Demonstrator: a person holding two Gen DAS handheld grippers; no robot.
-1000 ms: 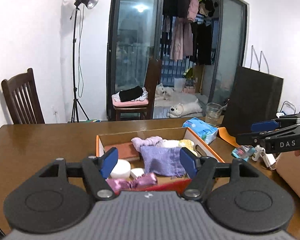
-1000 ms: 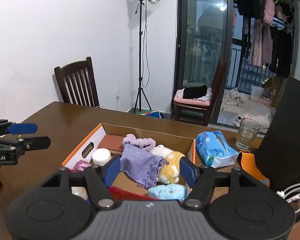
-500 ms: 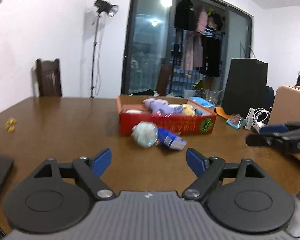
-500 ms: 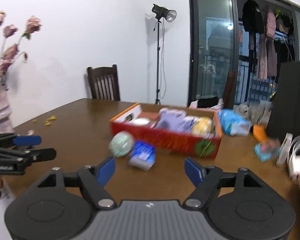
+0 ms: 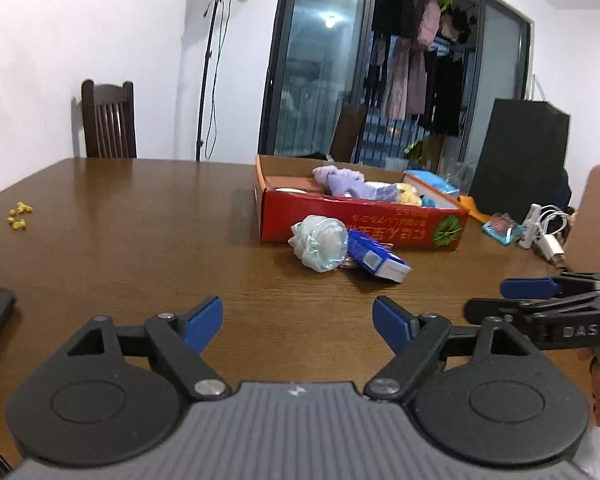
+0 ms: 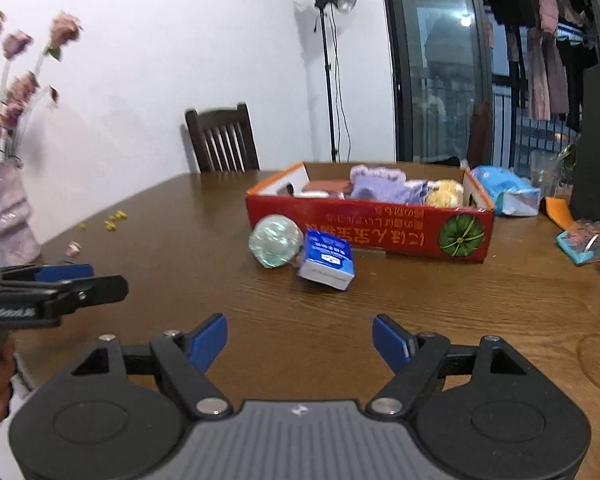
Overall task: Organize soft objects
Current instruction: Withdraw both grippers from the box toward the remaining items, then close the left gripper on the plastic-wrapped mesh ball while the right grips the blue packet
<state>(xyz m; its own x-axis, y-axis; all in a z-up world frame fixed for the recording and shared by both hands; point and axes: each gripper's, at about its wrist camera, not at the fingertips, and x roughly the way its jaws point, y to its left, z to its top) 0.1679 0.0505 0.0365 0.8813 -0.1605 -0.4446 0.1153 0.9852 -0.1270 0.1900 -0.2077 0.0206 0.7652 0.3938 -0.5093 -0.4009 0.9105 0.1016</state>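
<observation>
A red cardboard box (image 5: 360,222) (image 6: 380,232) stands on the brown table and holds a purple cloth (image 5: 348,184) (image 6: 380,186), a yellow plush (image 6: 444,196) and other soft items. In front of it lie a pale green wrapped ball (image 5: 320,246) (image 6: 276,240) and a blue-white packet (image 5: 376,260) (image 6: 328,262). My left gripper (image 5: 298,324) is open and empty, low over the near table. My right gripper (image 6: 300,340) is open and empty, also well short of the box. Each gripper shows at the edge of the other's view.
A blue tissue pack (image 6: 508,192), a glass (image 6: 544,168), a small teal packet (image 6: 584,242) and white cables (image 5: 548,232) lie at the right. A vase of pink flowers (image 6: 8,216) stands at the left. Yellow crumbs (image 5: 18,216) dot the table. A dark chair (image 5: 108,120) stands behind.
Both grippers have pulled back and down from above the box to the near side of the table. The ball and packet now show in front of the box. Both stay open.
</observation>
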